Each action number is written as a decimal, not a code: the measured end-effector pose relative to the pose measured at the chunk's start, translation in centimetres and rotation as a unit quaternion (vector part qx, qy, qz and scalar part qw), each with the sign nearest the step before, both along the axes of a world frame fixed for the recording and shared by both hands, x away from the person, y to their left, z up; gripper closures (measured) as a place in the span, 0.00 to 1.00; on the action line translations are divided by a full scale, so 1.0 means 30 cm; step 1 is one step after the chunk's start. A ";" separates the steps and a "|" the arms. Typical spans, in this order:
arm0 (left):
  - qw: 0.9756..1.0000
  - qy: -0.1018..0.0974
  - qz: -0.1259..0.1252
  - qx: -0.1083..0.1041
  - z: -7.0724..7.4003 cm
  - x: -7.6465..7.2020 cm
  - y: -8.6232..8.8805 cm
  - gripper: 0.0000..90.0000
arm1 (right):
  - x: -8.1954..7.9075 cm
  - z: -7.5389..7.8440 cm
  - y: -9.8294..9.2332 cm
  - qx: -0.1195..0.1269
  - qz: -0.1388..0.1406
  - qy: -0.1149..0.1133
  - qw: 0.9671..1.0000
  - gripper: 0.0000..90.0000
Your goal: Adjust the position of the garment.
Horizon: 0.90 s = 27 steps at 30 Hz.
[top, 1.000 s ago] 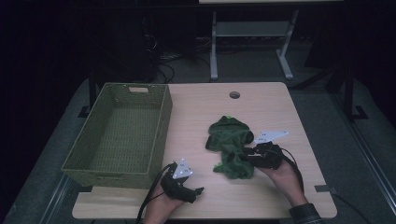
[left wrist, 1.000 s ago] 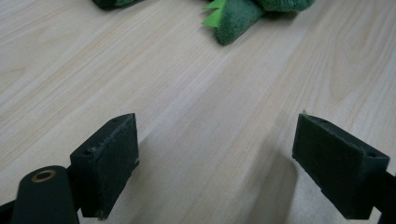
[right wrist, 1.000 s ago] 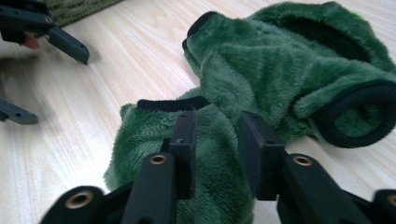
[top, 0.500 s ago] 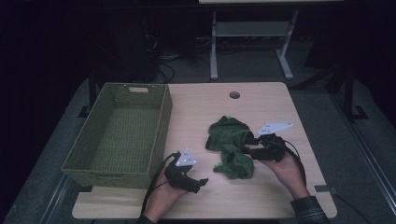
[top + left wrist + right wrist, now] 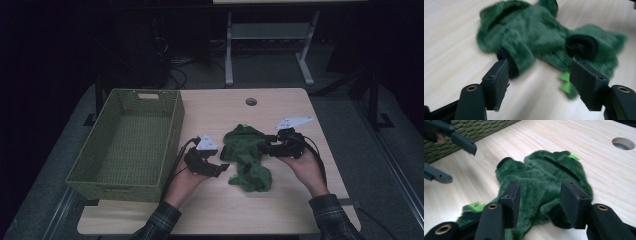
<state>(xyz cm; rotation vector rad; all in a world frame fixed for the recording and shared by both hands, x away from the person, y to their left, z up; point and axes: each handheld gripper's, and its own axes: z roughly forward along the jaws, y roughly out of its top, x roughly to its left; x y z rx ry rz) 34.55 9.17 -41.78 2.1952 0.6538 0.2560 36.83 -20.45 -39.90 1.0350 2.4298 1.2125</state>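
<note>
Green plush toy (image 5: 246,155) lies on table (image 5: 280,210) just right of wicker basket (image 5: 127,145), w/ left claw (image 5: 539,75) and right claw (image 5: 539,195) both spread, nothing gripped; risk: pinching loose fur only, so it slips.

A green woven basket (image 5: 127,145) sits on the left side of the light wood table (image 5: 280,205), nothing in it. There's a round cable hole (image 5: 251,102) near the far edge. Behind the table, a white metal stand (image 5: 267,37) on dark floor, some cables too.
</note>
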 end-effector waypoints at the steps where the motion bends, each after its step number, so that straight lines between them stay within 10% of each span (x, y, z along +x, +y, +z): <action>1: 1.000 0.000 0.000 0.002 0.004 0.017 -0.005 0.37 | 0.008 0.001 0.000 0.000 -0.001 0.000 1.000 0.56; 13: 1.000 0.003 0.014 0.009 0.027 0.194 -0.054 0.46 | 0.126 0.003 -0.001 -0.007 -0.019 0.006 1.000 0.60; 27: 0.999 0.023 0.028 0.029 -0.065 0.361 -0.104 0.50 | 0.262 -0.060 0.024 -0.047 -0.032 0.034 0.998 0.61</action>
